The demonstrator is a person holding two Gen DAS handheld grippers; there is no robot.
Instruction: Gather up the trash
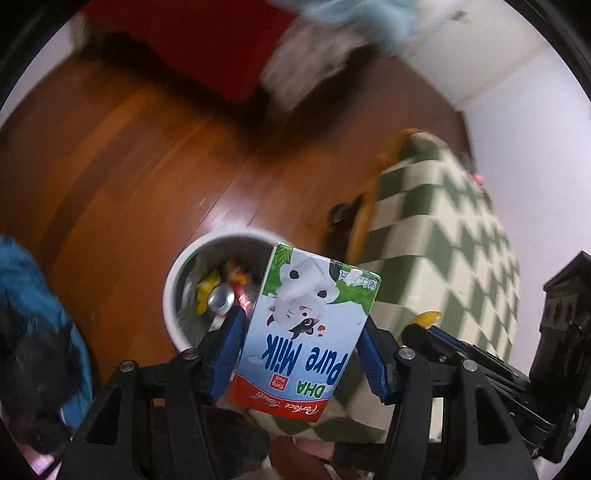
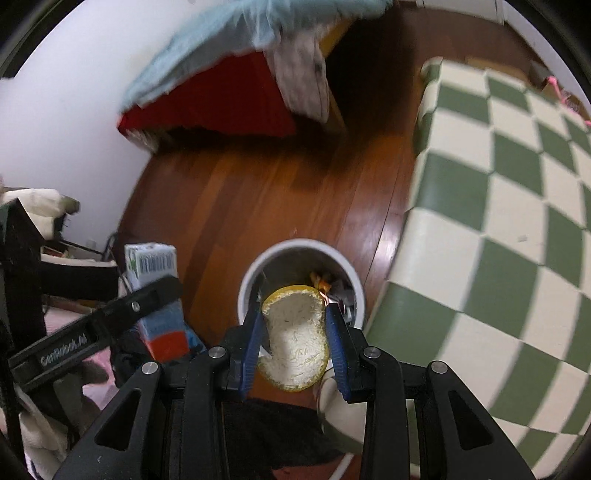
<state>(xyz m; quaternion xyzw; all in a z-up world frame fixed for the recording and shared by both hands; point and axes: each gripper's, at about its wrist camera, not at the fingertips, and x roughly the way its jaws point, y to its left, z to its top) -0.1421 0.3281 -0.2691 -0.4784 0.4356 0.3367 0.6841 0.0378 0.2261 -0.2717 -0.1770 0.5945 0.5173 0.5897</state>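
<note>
Pinching a "Pure Milk" carton point(image 1: 306, 328) by its two side faces with the left gripper point(image 1: 301, 345), blue pads point(image 1: 227, 350) pressing flat against it, print upside down to the camera, carton hanging in the air just beside and above the rim of the white bin point(image 1: 173, 280). Clamping a curved piece of citrus peel point(image 2: 297, 338) in the right gripper point(image 2: 295, 345), pale pith side facing the camera, yellow rind showing at the edges, held right over the bin's mouth point(image 2: 303, 245). Seeing in the bin a crushed can point(image 1: 221, 298) and some yellow and orange wrappers point(image 1: 207, 290). Standing on a reddish wooden floor point(image 1: 122, 177), the bin sitting close beside a green-and-cream checkered cover point(image 2: 491, 229). Showing farther off a red block point(image 2: 225, 99) under a light blue fluffy cloth point(image 2: 236, 33), blurred
</note>
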